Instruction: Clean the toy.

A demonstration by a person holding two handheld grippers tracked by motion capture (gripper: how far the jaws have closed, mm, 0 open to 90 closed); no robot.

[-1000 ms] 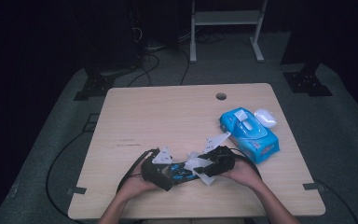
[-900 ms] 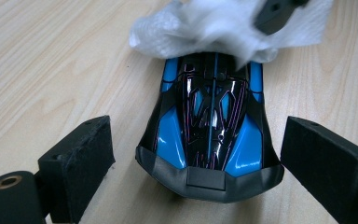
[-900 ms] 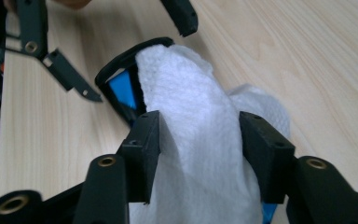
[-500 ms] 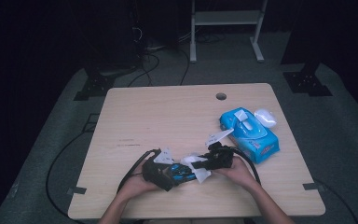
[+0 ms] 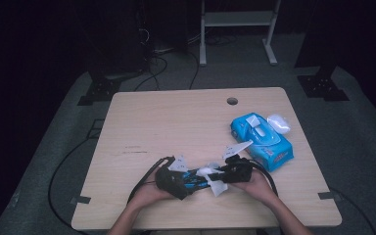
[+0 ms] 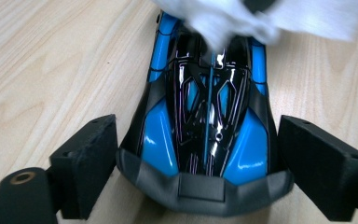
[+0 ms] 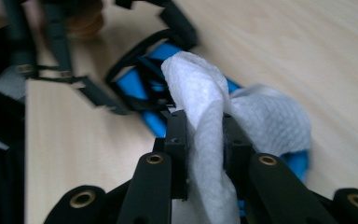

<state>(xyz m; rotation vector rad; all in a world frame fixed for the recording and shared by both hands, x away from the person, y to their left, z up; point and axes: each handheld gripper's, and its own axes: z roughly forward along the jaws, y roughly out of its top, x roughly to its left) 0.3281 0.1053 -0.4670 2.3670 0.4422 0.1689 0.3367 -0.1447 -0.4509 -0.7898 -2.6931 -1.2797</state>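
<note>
1. So we've got a blue and black toy car sitting on the light wood table, near the front edge and roughly in the middle, between the person's two hands.
2. The left hand-held gripper has its black pads on either side of the car's grey end. The jaws have just been closing in a bit with the car between them. In the left gripper view the left pad looks right up against the bumper, while the right one seems to have a sliver of gap, so we honestly can't call whether it's actually squeezing the car or just bracketing it.
3. The right hand-held gripper is pinching a crumpled white wipe. Its jaws have just been closing, and now the wipe is caught tight between the pads, bunching out above and hanging below.
4. The wipe is lying over the far end of the car as seen from the left gripper view, covering the blue nose there.
5. In the high view both grippers point at each other, left one and right one, with the car and wipe between.
6. Off to the right on the table there's a blue pack of wipes, its lid flipped open, well apart from the car.
</note>
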